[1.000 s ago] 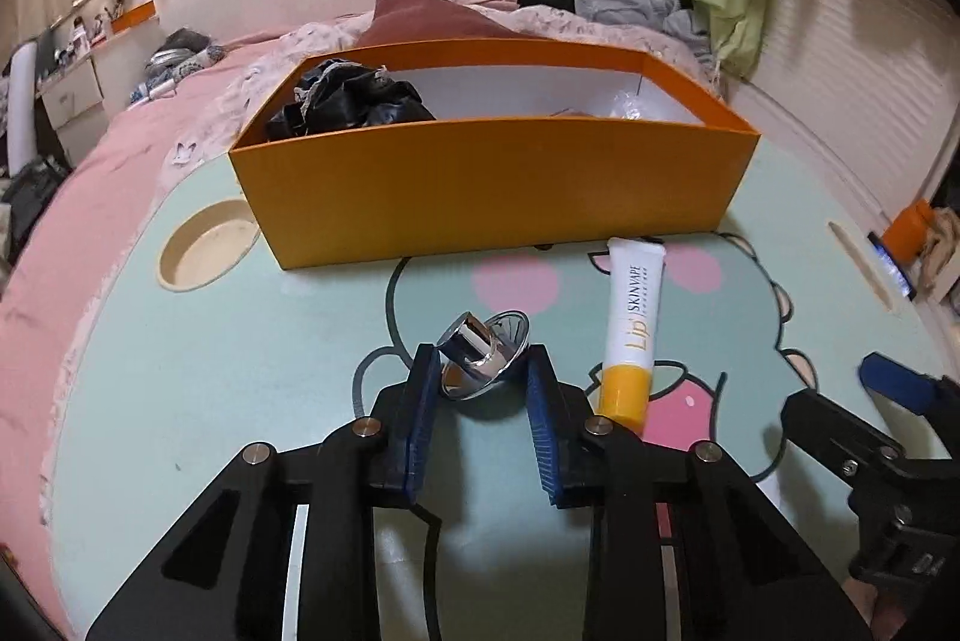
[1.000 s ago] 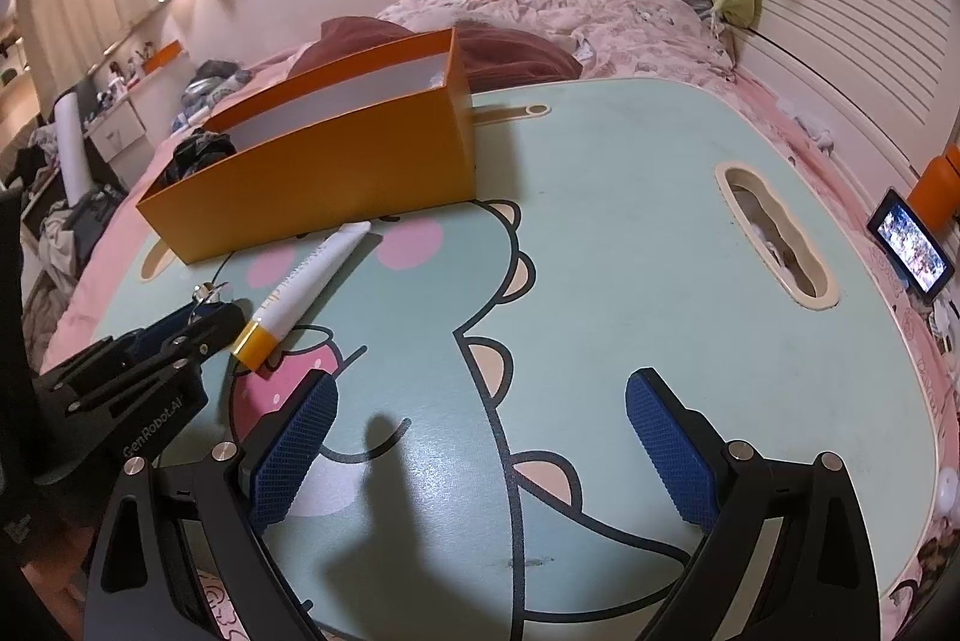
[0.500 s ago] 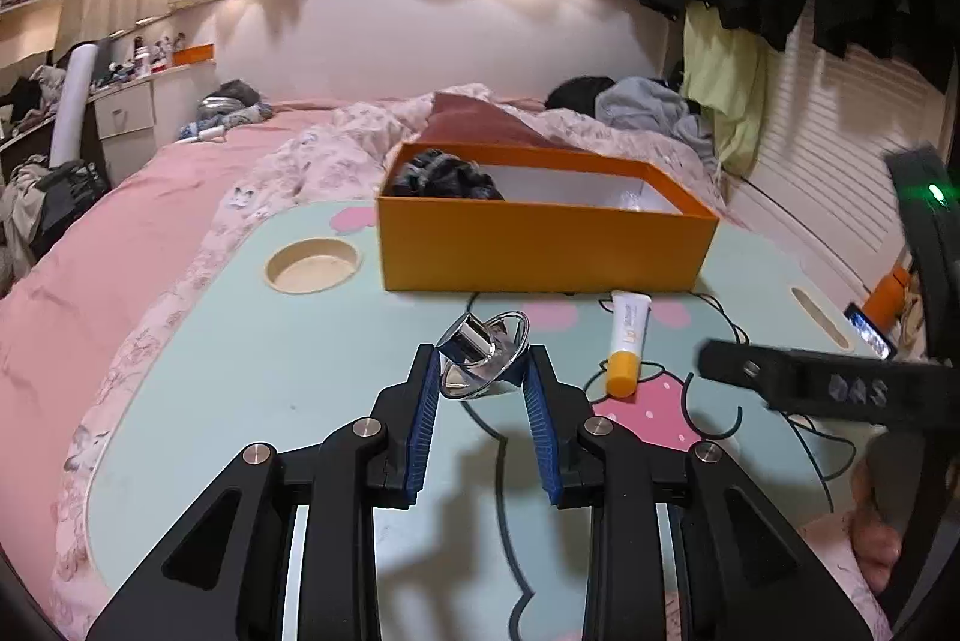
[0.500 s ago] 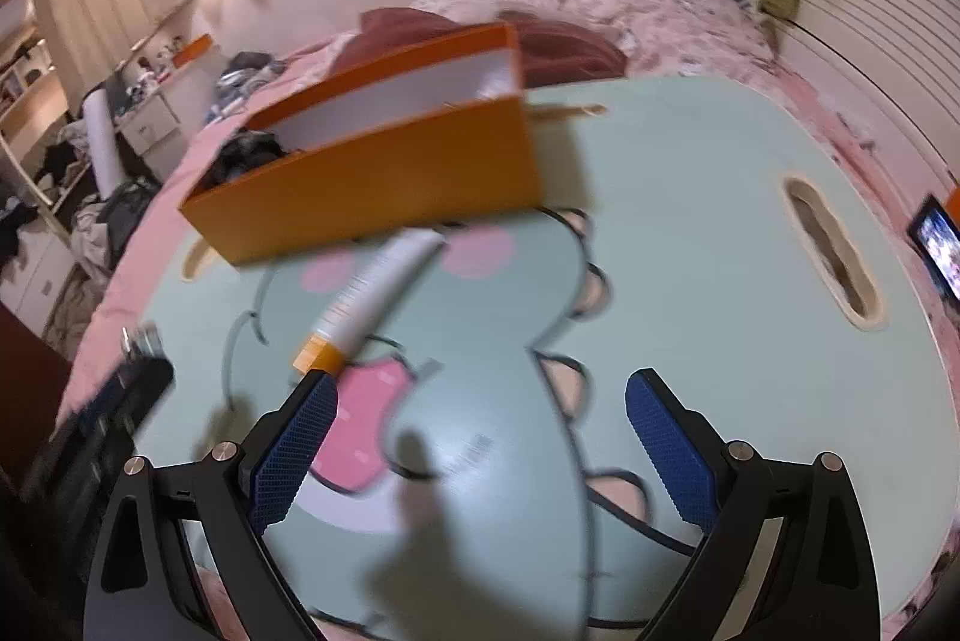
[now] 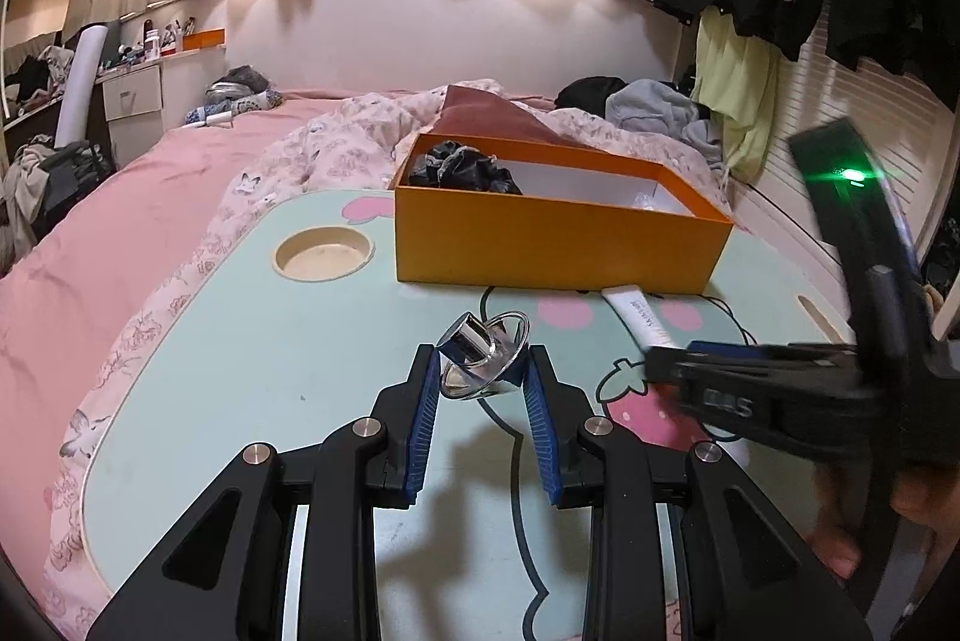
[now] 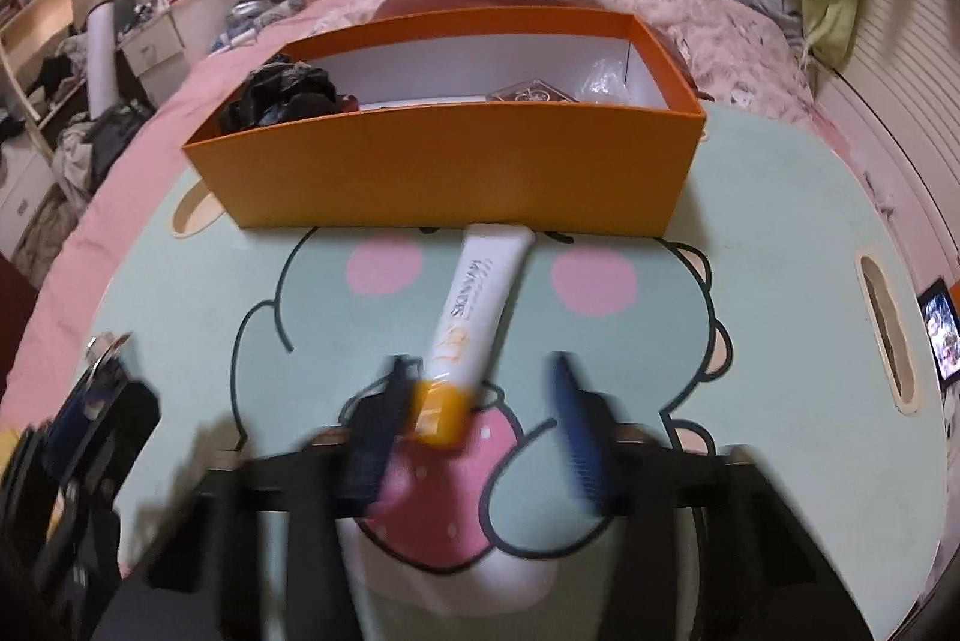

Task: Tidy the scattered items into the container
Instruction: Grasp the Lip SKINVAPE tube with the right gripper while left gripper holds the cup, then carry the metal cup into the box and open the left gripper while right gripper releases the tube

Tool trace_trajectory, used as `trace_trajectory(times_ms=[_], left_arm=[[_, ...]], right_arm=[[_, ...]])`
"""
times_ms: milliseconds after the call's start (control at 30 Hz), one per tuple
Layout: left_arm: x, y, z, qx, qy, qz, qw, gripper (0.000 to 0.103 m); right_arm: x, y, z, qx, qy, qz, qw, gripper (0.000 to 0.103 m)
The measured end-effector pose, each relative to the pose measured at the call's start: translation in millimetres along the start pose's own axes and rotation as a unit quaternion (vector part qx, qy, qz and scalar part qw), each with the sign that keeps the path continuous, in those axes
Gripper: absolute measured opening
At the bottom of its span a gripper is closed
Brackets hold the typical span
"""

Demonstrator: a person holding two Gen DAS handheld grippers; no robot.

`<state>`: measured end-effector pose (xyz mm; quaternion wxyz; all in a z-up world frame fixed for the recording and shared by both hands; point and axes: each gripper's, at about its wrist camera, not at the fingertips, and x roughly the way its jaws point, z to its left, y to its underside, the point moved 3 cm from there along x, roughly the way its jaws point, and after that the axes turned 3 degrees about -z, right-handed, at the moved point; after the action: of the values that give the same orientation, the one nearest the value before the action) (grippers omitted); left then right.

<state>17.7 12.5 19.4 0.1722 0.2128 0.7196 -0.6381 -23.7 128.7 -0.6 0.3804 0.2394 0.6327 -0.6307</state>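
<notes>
Your left gripper (image 5: pixel 480 377) is pinching the shiny metal fitting (image 5: pixel 483 356) between its blue pads, lifted clear of the lap table (image 5: pixel 252 341); the orange box (image 5: pixel 558 245) sits well ahead of those jaws, a black bundle (image 5: pixel 462 170) already in its far left corner. Your right gripper (image 6: pixel 480 419) has just been closing, and the blur shows its jaws not yet together; the lip balm tube (image 6: pixel 474 317) lies with its yellow cap (image 6: pixel 441 416) between them, against the left pad, a gap remaining on the right side; the tube's body runs straight ahead until its tail touches the box wall.

Watch the off-centre catch; pads meeting only the cap could pivot the tube and let it swing or slip on the lift. The tail may also scrape the box wall and nudge the box. The fitting is held by its rim; a tilt could spill it before it is over the opening.
</notes>
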Motion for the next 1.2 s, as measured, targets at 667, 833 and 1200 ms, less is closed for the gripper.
trace_trajectory(times_ms=[667, 833, 1200], left_arm=[[5.9, 4.4, -6.4, 0.007, 0.015, 0.024, 0.9996, 0.030], [5.3, 4.6, -6.9, 0.007, 0.016, 0.024, 0.9996, 0.030], [6.5, 5.0, -6.3, 0.010, 0.016, 0.026, 0.9995, 0.030]], right_arm=[[-41.4, 39.2, -12.0, 0.001, -0.060, -0.040, 0.997, 0.018], [-34.9, 41.4, -14.9, 0.010, -0.067, -0.022, 0.997, 0.018], [-21.1, 26.4, -1.8, -0.021, -0.022, -0.015, 0.999, 0.059]])
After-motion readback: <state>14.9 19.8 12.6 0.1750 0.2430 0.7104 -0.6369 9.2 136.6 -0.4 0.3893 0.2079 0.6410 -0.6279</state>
